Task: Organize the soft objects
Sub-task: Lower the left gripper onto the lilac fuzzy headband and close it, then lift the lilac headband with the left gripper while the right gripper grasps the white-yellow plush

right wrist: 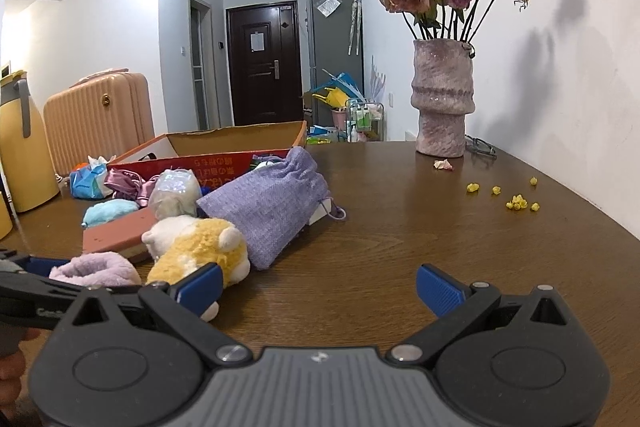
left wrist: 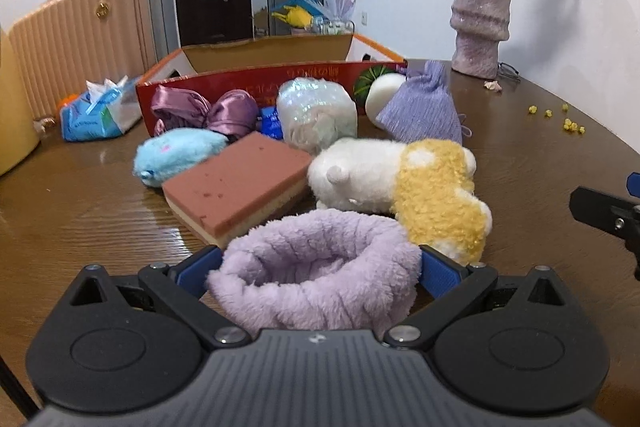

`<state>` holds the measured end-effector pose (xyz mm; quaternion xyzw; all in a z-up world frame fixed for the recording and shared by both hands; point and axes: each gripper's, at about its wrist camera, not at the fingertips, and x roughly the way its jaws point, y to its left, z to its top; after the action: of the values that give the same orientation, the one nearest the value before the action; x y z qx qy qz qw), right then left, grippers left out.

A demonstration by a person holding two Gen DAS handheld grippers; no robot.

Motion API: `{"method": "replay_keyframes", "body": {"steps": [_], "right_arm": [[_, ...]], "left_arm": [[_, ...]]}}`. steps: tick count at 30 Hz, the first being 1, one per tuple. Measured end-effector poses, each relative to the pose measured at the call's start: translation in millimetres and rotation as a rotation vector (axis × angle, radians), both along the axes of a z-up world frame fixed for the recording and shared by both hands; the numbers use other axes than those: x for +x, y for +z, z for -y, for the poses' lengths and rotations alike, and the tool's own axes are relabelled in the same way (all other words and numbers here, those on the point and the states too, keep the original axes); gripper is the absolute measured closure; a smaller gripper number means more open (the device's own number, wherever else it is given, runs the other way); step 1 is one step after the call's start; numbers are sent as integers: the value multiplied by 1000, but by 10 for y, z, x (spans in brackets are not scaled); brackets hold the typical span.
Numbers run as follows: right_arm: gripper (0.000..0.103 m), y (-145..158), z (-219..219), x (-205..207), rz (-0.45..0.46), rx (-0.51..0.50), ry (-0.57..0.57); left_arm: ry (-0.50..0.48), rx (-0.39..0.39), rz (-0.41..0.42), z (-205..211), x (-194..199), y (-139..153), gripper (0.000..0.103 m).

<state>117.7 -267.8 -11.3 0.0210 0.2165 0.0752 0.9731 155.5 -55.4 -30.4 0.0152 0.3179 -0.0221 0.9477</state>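
Here, left claw (left wrist: pixel 320 263) low over desk (left wrist: pixel 80 219), clenched on lilac fuzzy band (left wrist: pixel 316 275), just before yellow-white plush (left wrist: pixel 404 187). Right claw (right wrist: pixel 318 285) level, released, empty, beside plush's right.

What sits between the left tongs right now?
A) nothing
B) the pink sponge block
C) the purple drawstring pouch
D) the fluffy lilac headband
D: in the left wrist view the fluffy lilac headband fills the gap between the blue pads of the left tongs, while the sponge block and the drawstring pouch lie farther off on the table.
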Motion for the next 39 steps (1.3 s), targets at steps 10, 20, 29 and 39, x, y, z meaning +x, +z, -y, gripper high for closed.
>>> {"method": "replay_keyframes", "body": {"steps": [10,20,29,39], "right_arm": [[0,-42,-30,54,-23,-10,-16],[0,-75,-23,88,-42,-12,-34],[0,-96,-45,121,-54,-25,-38],[0,-113,-76,147,-62,-42,-43]], "left_arm": [[-53,-29,-15,-69,116,-46,0],[-95,-39,-9,-152,81,-39,30],[-119,-69,15,-307,15,14,66],[-101,-82,81,-466,-97,119,68]]}}
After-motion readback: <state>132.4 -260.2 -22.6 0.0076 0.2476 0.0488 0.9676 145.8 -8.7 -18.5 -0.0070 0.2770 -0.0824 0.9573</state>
